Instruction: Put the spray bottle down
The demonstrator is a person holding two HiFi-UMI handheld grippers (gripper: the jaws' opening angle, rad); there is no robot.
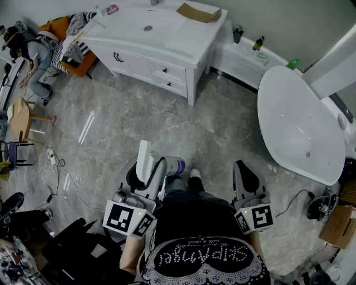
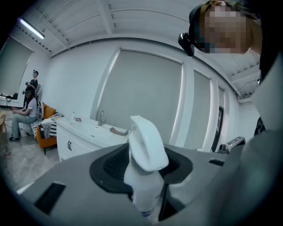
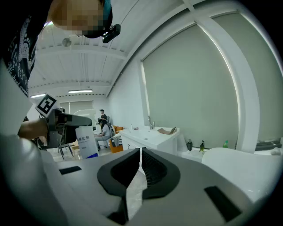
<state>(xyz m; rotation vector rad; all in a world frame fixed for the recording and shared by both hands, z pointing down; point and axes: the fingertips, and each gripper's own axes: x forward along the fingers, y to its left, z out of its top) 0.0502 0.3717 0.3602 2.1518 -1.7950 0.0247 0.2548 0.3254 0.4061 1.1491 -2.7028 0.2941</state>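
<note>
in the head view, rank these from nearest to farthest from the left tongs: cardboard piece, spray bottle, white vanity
1. spray bottle: clamped in the left tongs, just ahead of the person's feet.
2. white vanity: across the bare floor, upper middle of the view.
3. cardboard piece: on the vanity's top, near its far right corner.
</note>
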